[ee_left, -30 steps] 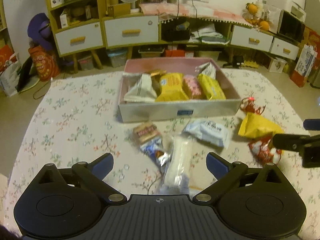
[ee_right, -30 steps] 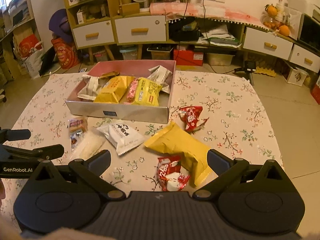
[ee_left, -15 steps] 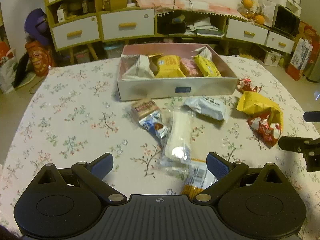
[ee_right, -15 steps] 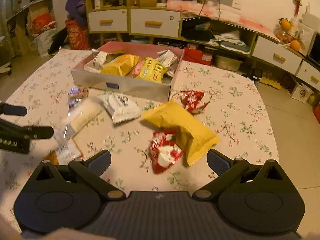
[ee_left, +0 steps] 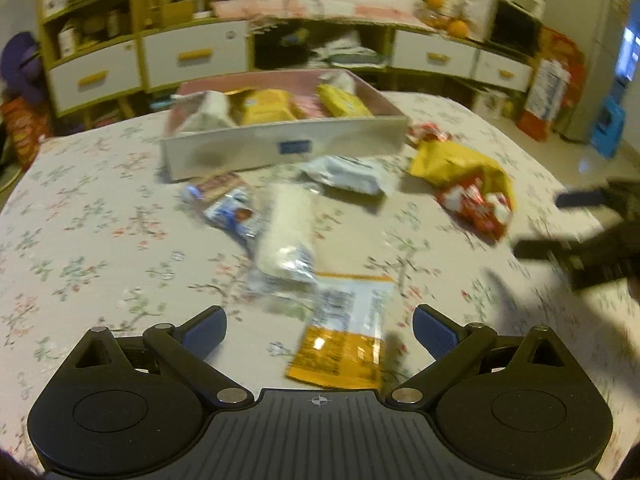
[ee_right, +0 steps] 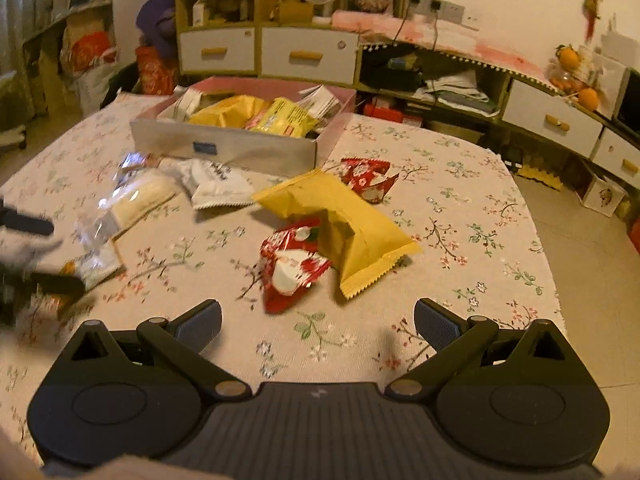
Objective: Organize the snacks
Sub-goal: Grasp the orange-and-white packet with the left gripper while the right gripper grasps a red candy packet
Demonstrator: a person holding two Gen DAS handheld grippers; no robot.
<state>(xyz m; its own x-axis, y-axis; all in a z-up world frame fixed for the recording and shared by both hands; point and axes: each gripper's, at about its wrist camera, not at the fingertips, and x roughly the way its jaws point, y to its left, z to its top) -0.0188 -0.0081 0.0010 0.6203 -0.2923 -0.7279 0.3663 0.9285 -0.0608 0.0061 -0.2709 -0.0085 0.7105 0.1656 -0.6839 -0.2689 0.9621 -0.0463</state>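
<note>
A pink-lined box [ee_left: 280, 148] [ee_right: 240, 148] holds several snack packs. Loose snacks lie in front of it. My left gripper [ee_left: 320, 330] is open and empty, just above an orange and white packet [ee_left: 344, 340]. A clear-wrapped white roll [ee_left: 286, 232] lies beyond it. My right gripper [ee_right: 318, 326] is open and empty, just short of a red packet [ee_right: 290, 266] that leans on a big yellow bag [ee_right: 340, 216]. The right gripper also shows in the left wrist view [ee_left: 560, 224].
A white packet [ee_left: 344, 170] [ee_right: 216, 184], blue and brown packets [ee_left: 224, 204] and a second red packet [ee_right: 368, 174] lie near the box. The flowered cloth [ee_right: 460, 200] ends at the right over the floor. Cabinets [ee_right: 308, 56] stand behind.
Both grippers have drawn back toward me and lower over the cloth. The orange and white packet has come into the left view. Both stay open.
</note>
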